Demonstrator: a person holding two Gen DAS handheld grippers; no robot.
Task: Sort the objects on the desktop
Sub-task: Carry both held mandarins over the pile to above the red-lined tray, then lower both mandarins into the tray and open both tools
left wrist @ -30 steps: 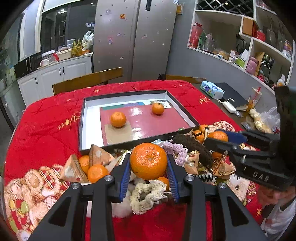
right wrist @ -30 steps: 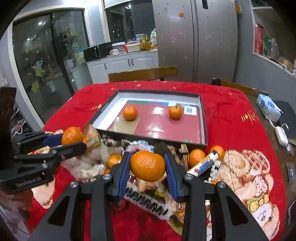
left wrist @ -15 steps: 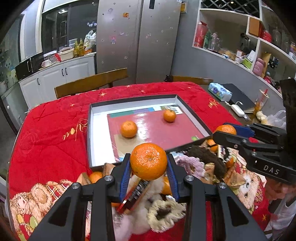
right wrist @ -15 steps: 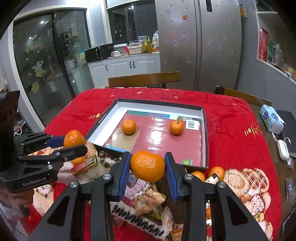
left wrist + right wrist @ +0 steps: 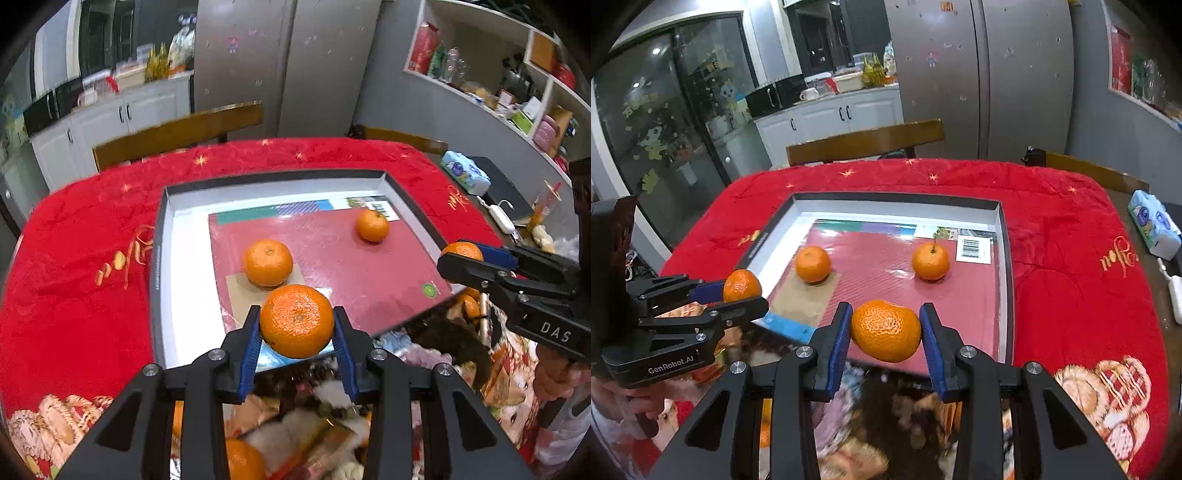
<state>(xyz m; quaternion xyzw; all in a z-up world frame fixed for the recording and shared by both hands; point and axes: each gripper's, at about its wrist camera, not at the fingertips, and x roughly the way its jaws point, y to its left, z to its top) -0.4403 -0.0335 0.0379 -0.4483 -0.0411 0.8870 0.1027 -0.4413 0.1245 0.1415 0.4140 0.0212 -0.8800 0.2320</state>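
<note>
- Our left tongs (image 5: 297,334) clamp a round orange mandarin (image 5: 296,320); our right tongs (image 5: 884,338) pinch a second, slightly squashed mandarin (image 5: 885,329).
- Both fruits hang over the near edge of the shallow black-rimmed box tray (image 5: 1005,258), which sits on the red-quilted surface (image 5: 74,277) and already holds two mandarins (image 5: 267,262).
- We judge this the carrying step; next we lower each onto bare tray floor, clear of those, then release.
</note>
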